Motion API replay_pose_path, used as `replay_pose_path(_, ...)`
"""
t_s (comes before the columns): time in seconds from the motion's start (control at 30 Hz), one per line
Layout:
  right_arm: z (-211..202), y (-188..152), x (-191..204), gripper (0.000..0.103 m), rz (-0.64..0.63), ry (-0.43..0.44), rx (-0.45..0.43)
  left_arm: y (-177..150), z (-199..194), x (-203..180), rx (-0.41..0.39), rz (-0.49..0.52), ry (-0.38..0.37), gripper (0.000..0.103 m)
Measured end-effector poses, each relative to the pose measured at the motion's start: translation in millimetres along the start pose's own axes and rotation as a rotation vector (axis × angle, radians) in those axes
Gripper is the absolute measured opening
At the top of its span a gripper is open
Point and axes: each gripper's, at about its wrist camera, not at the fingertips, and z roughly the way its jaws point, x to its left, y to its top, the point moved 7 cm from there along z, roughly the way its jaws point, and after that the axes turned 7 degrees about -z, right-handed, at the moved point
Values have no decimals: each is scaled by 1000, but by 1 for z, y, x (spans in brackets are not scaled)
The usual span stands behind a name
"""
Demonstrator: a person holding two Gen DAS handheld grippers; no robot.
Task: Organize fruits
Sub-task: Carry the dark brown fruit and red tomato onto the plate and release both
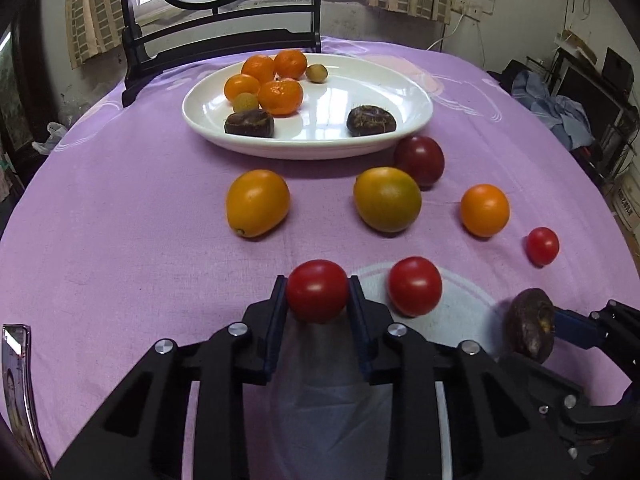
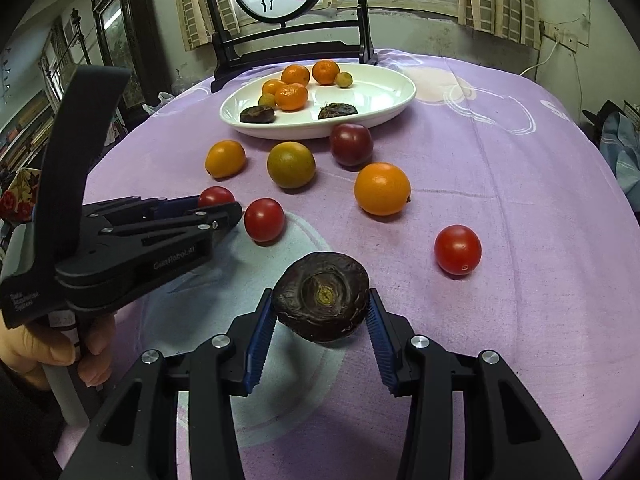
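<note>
- While the left gripper (image 1: pixel 317 290) clamps its ribbed blue pads on a smooth, glossy red cherry tomato (image 1: pixel 317 290), that fruit sits low against the lilac cloth (image 1: pixel 120 240).
- Between the right gripper (image 2: pixel 322 312) pads hangs a dark brown water chestnut (image 2: pixel 322 296), clear of the cloth; it is round and flattish, with a wrinkled skin and a yellowish core facing the camera.
- Just right of the left gripper's tips lies a second red tomato (image 1: pixel 415 286); a third, smaller-looking one (image 1: pixel 542 245) lies farther right.
- Beyond the tips, spread across the woven cloth, lie an oval orange fruit (image 1: pixel 258 203), a greenish-orange citrus (image 1: pixel 387 199), a round orange one (image 1: pixel 485 210) and a dark red tomato (image 1: pixel 419 160).
- Farthest off stands an oval white glazed plate (image 1: pixel 360 92) holding dimpled mandarins (image 1: pixel 280 96), two small yellowish fruits and two more dark chestnuts (image 1: pixel 371 121).
- A hand (image 2: pixel 52 348) grips the left gripper's handle in the right wrist view.
</note>
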Motion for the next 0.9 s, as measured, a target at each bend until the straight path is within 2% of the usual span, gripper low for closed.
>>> replay_pose_path(0.27, -4, 3, 2, 46, -6, -1, -31, -10, -24, 13, 18, -35, 0, 29)
replay_pose_path(0.47, -9, 8, -3, 46, 22, -7, -63, -13, -56, 15, -6, -17, -16, 29)
replay_pose_path(0.7, -35, 34, -7, 46, 68, 37, -130, 13, -85, 7, -57, 6, -50, 29)
replay_pose_path(0.9, -44, 75, -15, 46, 14, -13, -165, 46, -78, 2, -63, -4, -43, 29)
